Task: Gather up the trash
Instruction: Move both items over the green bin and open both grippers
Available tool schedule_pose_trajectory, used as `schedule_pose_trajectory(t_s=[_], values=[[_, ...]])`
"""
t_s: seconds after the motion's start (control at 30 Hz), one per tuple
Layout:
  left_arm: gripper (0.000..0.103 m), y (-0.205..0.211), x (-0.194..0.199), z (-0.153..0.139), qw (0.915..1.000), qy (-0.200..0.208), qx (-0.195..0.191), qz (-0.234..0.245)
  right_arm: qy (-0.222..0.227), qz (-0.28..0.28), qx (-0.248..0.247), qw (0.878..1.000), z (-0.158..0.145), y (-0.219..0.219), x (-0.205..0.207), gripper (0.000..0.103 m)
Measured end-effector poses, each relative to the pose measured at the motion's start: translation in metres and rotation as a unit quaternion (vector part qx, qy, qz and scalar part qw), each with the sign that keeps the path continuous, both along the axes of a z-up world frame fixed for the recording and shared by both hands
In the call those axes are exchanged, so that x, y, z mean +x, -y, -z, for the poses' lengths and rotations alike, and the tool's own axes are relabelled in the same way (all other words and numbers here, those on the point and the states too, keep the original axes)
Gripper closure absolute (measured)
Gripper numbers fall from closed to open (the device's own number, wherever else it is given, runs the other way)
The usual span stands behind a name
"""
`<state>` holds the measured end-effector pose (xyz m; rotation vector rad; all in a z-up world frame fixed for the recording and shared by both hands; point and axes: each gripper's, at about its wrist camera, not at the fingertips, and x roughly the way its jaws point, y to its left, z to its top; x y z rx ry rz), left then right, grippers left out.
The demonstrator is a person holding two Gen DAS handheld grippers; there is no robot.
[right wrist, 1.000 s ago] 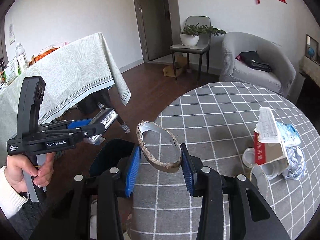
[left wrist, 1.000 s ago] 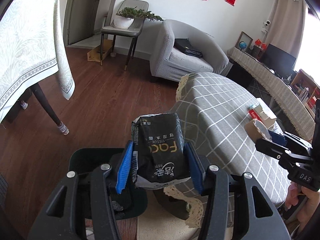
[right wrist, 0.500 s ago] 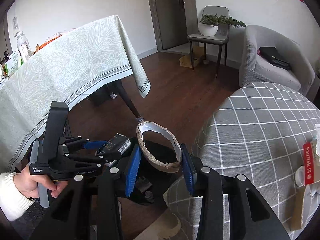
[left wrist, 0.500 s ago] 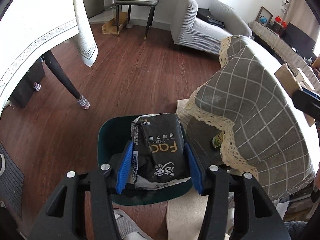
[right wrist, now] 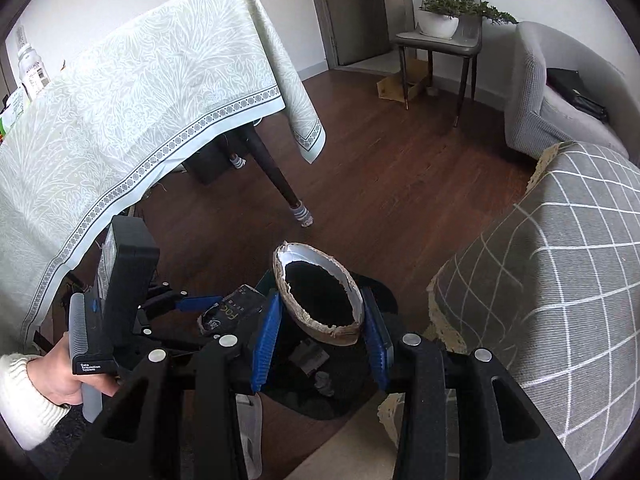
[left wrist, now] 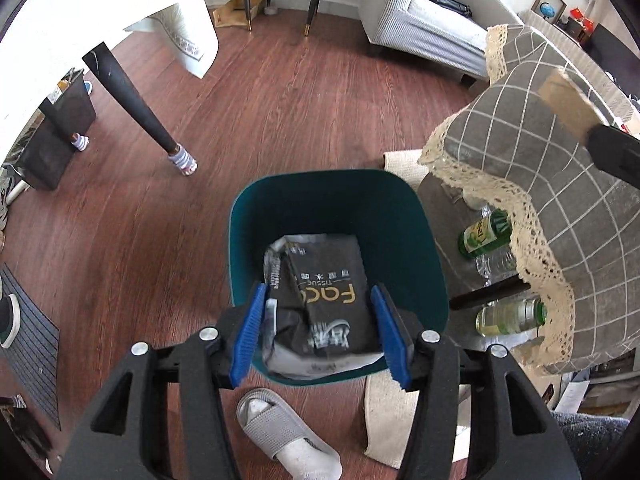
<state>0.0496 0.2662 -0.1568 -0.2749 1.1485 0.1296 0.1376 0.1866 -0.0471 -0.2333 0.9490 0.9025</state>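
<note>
**Over the teal bin, beside the round tabletop**

Dark reddish wood-plank floor [left wrist: 280,92] throughout. On it, a teal waste bin [left wrist: 400,216], standing just beside the drooping lace-edged grey checked cloth of the round tabletop [left wrist: 560,208]. Under that cloth, a green-labelled bottle [left wrist: 482,236] and clear bottles. Near the bin's front edge, a grey slipper [left wrist: 280,436]; at the left edge, a dark doormat [left wrist: 32,344].

Left tongs [left wrist: 320,332] pointing steeply down above the bin mouth, jaws opening, blue pads standing off both sides of a black tissue packet [left wrist: 332,292] between them, apparently loose from both pads and over other litter in the bin.

Right tongs [right wrist: 320,336] clamped on a torn cardboard ring [right wrist: 320,312], hanging over the bin's dark inside.

Farther off: a second table under a pale green leaf-patterned cloth [right wrist: 140,100], socks on its dark legs; a grey chair [right wrist: 440,40] carrying a potted plant [right wrist: 444,14]; a grey armchair [right wrist: 560,96]; a door in a white wall.
</note>
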Motion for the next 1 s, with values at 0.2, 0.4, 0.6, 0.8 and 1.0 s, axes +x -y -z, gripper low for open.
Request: schedule_pose_trajectory(t_s=[0.2,0.4,0.6,0.8,1.0], values=[[0.035,-0.009,-0.011,-0.002,1.0,0.003,-0.005,0.007,-0.011,-0.005,-0.024,1.0,0.018,-0.018,0.003,0.063],[0.033,-0.017,-0.017,-0.017,0.9994,0.031,-0.012,-0.005,-0.025,-0.009,-0.047,0.999,0.038,-0.032,0.004,0.063],[0.033,-0.027,-0.025,-0.041,0.9972,0.07,-0.017,-0.022,-0.034,-0.014,-0.069,0.997,0.054,-0.046,0.005,0.063],[0.036,-0.036,-0.03,-0.066,0.9937,0.108,-0.005,-0.032,-0.05,-0.023,-0.096,0.994,0.075,-0.059,0.002,0.063],[0.044,-0.044,-0.033,-0.086,0.9889,0.142,-0.002,-0.045,-0.068,-0.042,-0.13,0.988,0.102,-0.07,-0.006,0.063]])
